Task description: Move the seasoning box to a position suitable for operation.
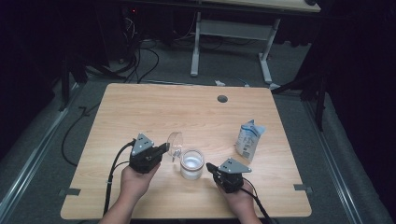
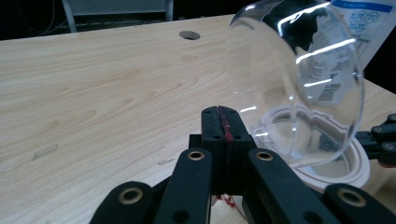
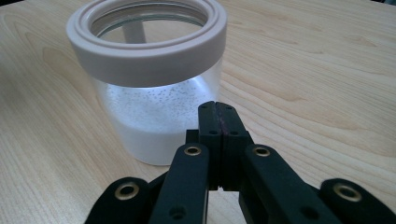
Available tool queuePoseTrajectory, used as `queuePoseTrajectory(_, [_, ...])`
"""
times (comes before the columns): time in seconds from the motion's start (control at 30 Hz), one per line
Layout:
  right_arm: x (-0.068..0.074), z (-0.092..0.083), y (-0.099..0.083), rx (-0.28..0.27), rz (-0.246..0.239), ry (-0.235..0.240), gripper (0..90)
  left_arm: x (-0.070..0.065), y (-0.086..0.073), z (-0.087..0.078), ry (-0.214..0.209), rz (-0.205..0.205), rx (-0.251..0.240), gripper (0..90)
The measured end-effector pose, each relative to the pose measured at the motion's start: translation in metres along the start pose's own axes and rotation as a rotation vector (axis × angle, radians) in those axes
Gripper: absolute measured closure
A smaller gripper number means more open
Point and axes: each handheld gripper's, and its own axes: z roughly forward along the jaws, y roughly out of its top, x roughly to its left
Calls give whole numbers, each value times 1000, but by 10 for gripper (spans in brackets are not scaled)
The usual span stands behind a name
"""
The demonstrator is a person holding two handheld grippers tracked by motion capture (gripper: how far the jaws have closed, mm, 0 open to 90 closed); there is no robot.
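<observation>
Clearly the jar (image 1: 192,164) is standing upright on the wooden table (image 1: 154,112), its long axis running straight up and its white-ringed mouth facing the ceiling; it is sitting between the two grippers, with a white bag (image 1: 249,139) standing off to its far right side; a layer of white powder is lying in the bottom of the jar, as the right gripper view is showing (image 3: 154,126); the clear domed lid (image 1: 175,144) is hanging tilted just beside the jar's left rim, its hollow side turning towards the jar mouth and its rounded back facing away from the jar; whether it is hinged to the ring I cannot tell; the left gripper (image 1: 164,149) is sitting at the lid's outer side with its jaws pressed together, and in the left gripper view (image 2: 223,122) nothing is showing between them, so whether it is touching the lid is unclear; the right gripper (image 1: 209,167) is resting just right of the jar, jaws likewise squeezed closed on nothing (image 3: 218,116), pointing at the jar's wall; judging from this, the jar is already open with the lid swung aside, and what is left seems to be filling or closing it
</observation>
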Motion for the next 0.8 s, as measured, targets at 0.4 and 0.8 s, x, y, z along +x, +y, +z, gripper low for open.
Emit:
queuePoseTrajectory(0.4, [6,2,-1,3,-20,7,900,-11,2,2,-28,14,-13,899])
queuePoseTrajectory(0.8, [7,2,-1,5,-20,13,900,-17,0,4,-43,31,-9,899])
